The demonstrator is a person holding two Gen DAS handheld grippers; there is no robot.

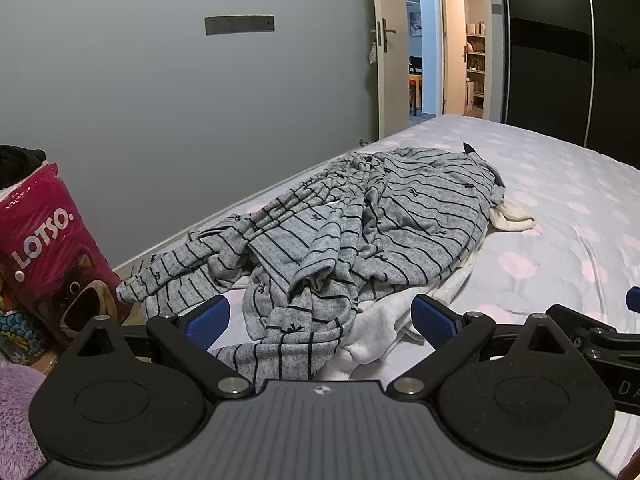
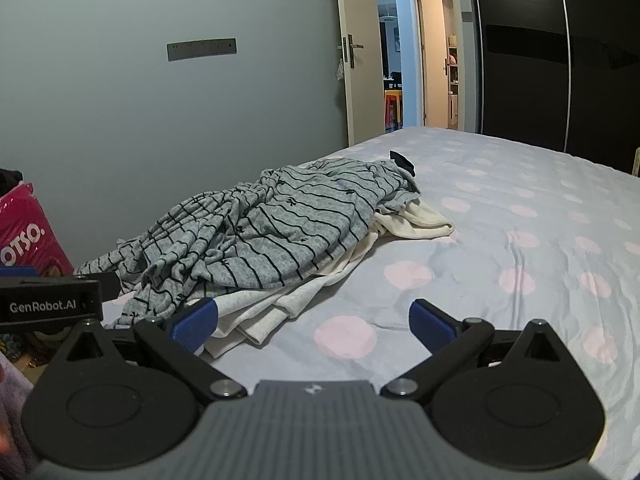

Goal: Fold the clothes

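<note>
At the far left a pink bag (image 1: 44, 236) printed LOTSO stands off the bed's edge, with something purple and fluffy (image 1: 18, 412) in front of it in the left wrist view. Next comes the grey wall (image 1: 160, 112), which carries a dark plate (image 1: 239, 25). The bed (image 1: 560, 232), covered by a pale sheet with pink dots, fills the middle and right. On it lies a crumpled grey garment (image 1: 360, 216) with thin black stripes, heaped near the bed's left edge, one part trailing toward the bag. A white garment (image 2: 420, 220) lies partly under it, showing along its right side and near end. The left gripper (image 1: 320, 316) hovers low at the near end of the pile, its blue-padded jaws wide apart with striped and white cloth between them but nothing gripped. The right gripper (image 2: 314, 316) sits just to the right, jaws also spread, the left pad beside the white cloth's edge and the right pad over bare sheet. Beyond the bed an open door (image 1: 386, 48) leads to a lit hallway, and a dark wardrobe (image 1: 568, 48) stands at the far right.
</note>
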